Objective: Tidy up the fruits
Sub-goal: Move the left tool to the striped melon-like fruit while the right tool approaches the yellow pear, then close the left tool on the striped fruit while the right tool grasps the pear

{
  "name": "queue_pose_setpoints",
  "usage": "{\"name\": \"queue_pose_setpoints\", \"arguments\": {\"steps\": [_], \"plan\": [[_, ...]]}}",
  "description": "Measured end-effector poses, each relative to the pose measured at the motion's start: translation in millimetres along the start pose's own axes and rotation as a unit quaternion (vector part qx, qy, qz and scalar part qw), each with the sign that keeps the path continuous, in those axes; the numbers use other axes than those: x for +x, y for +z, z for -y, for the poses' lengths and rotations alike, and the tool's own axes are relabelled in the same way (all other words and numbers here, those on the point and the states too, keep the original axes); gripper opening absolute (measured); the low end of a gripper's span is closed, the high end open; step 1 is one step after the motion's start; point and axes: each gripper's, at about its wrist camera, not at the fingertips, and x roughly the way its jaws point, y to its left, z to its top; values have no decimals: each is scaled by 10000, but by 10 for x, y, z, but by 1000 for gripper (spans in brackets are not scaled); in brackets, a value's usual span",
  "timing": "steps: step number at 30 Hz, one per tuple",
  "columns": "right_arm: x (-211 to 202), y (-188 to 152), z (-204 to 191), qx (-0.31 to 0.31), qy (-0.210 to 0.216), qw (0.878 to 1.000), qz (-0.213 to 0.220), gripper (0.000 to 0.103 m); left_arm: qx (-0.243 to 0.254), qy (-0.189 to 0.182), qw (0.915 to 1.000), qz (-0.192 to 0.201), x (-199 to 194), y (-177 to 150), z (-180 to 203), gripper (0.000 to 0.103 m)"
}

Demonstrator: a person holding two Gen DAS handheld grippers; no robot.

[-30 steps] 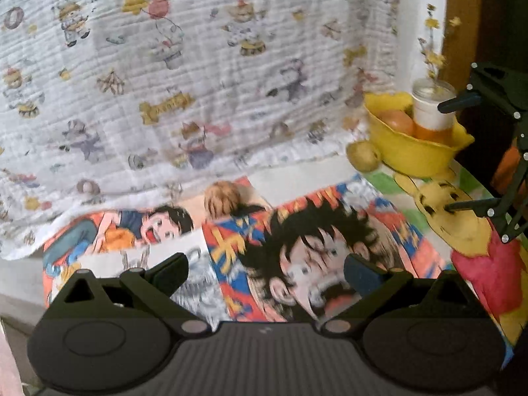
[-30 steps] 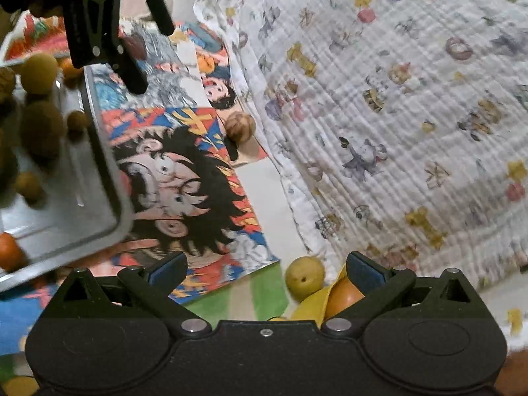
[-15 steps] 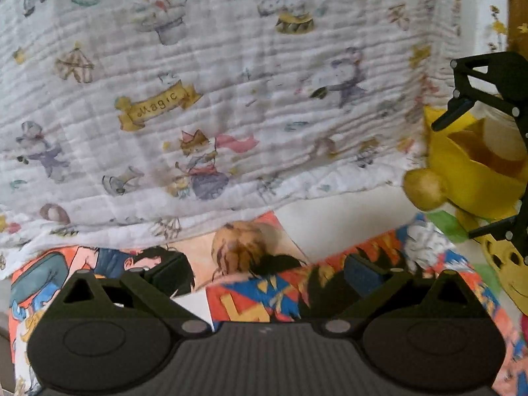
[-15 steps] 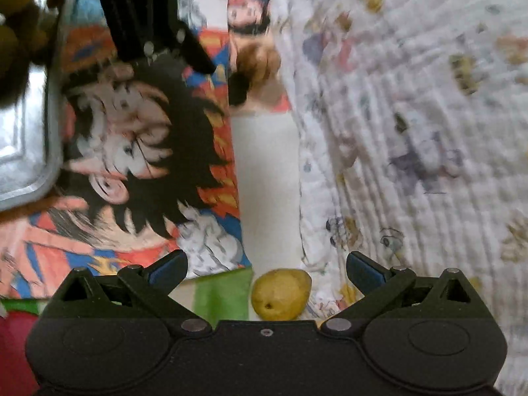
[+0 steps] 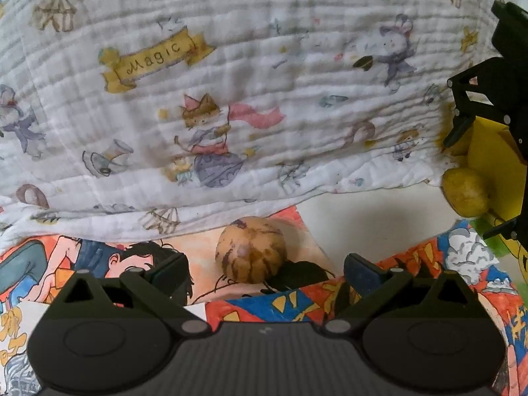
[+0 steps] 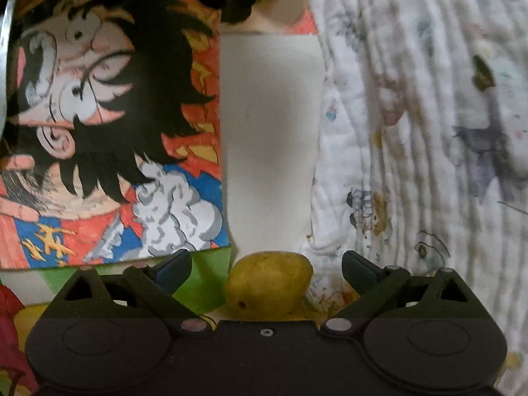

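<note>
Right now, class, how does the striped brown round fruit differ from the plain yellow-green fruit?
The striped brown round fruit has dark streaks; the plain yellow-green fruit is smooth with small specks. The striped fruit lies on the colourful cartoon poster; the yellow-green one lies on bare white surface beside the yellow bowl. Both sit loose, ungripped, near the blanket's edge.

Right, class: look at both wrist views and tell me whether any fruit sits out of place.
Two fruits lie loose on the table. A brown striped round fruit rests on the cartoon poster by the blanket edge. A yellow-green fruit sits on the table beside the yellow bowl, not in it.
</note>
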Motion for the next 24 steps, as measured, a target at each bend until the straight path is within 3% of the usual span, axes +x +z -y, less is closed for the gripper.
{"name": "queue_pose_setpoints", "arguments": {"steps": [12, 24], "plan": [[288, -16, 32, -271, -43, 9991, -337, 93, -122, -91, 9998, -96, 205, 36, 57, 92], [661, -86, 3, -376, -127, 9980, -499, 81, -341, -24, 9994, -102, 288, 12, -62, 71]]}}
